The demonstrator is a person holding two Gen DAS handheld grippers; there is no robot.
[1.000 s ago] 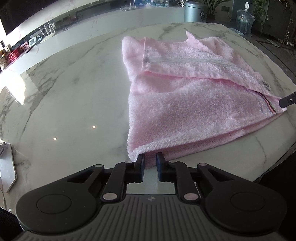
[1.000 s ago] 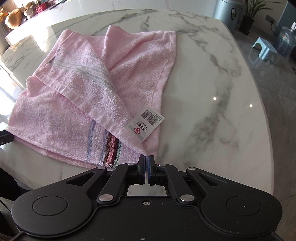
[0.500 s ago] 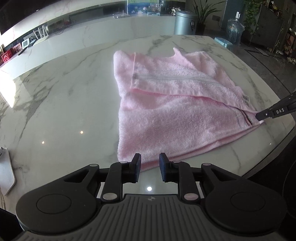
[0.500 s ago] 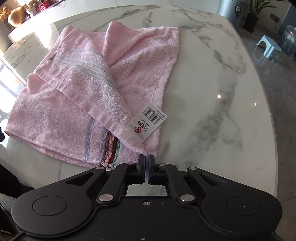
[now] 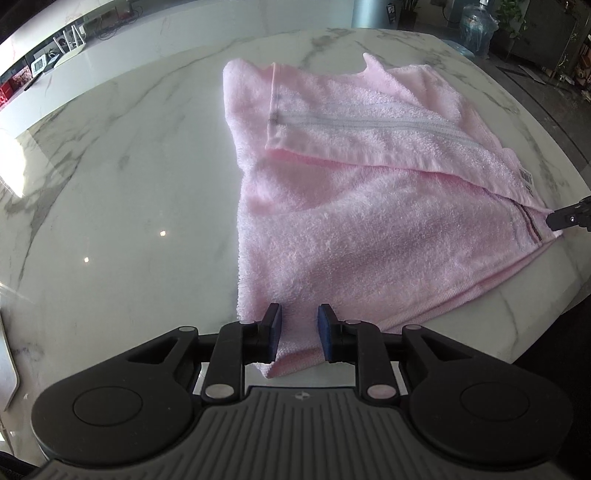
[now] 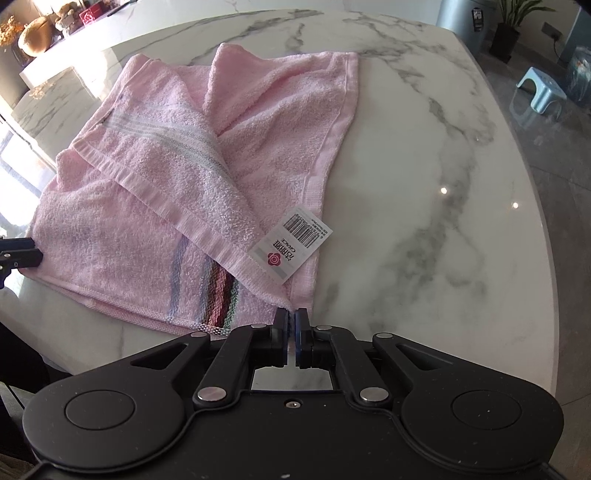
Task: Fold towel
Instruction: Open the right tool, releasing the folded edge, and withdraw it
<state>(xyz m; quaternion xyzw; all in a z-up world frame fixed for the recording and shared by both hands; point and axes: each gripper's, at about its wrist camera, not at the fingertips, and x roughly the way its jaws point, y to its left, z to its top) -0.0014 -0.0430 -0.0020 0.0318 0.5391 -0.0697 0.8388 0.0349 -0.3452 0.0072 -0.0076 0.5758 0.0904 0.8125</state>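
A pink towel (image 5: 369, 221) lies half folded on the marble table (image 5: 129, 184), its upper flap turned over at a slant. My left gripper (image 5: 297, 325) stands open over the near left corner, with the cloth lying between its blue pads and a gap on each side. In the right wrist view the same towel (image 6: 166, 184) shows a striped band and a barcode label (image 6: 291, 243). My right gripper (image 6: 292, 321) is shut on the near right corner, just below that label. The right gripper's tip (image 5: 569, 218) shows at the towel's far right corner, the left one (image 6: 18, 253) at its left edge.
The table's rounded edge runs close along the right in both views. Beyond it stand a grey bin (image 5: 373, 13), a water bottle (image 5: 476, 26) and a small blue stool (image 6: 541, 92). A white object (image 5: 7, 369) sits at the table's left edge.
The left jaws opened wider and drew back off the towel corner, then came forward so the corner lies between them. The right gripper kept its hold and barely moved.
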